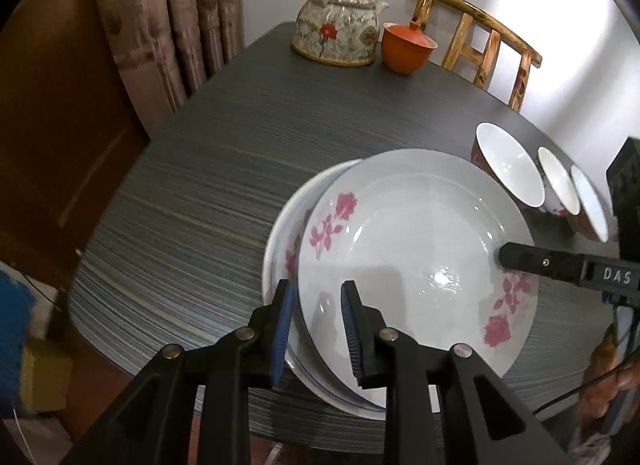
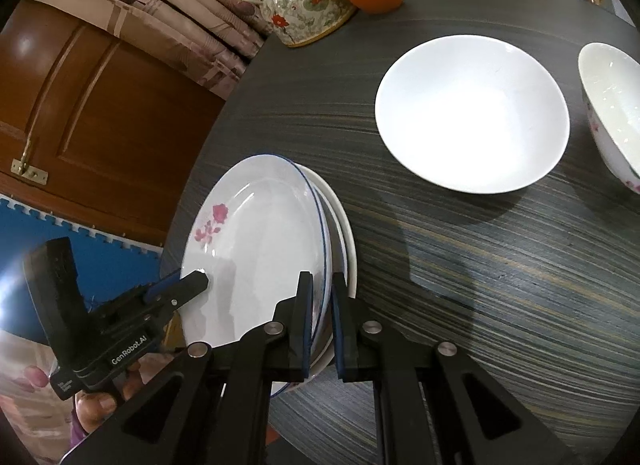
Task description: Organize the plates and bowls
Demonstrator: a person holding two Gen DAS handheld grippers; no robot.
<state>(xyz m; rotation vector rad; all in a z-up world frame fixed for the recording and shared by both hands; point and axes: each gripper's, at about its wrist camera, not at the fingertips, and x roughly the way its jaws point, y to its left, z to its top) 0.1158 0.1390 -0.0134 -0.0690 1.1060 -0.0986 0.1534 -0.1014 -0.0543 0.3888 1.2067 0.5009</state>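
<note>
Item: stack of white ceramic plates with pink flower prints (image 1: 416, 249), top plate tilted on the lower ones, at six o'clock on the dark striped round bench (image 1: 224, 169).

Left gripper (image 1: 316, 325): we see its jaws parted, straddling the near rim of the top plate, pads not pressing.

Right gripper (image 2: 322, 325): we see its jaws closed on the stack's rim at three o'clock, gripping the top plate.

Also listed: three white bowls with patterned outsides (image 1: 512, 165) in a row at two o'clock of the stack; floral ceramic teapot with cane handle (image 1: 336, 31) and orange lidded cup (image 1: 406, 47) at twelve o'clock; wooden chair (image 1: 480, 41) behind.

Step in hand, as we judge it: seating the top plate on the stack. Next move calls for the left jaws to clear the rim, then the right to lower and centre the plate before letting go.
</note>
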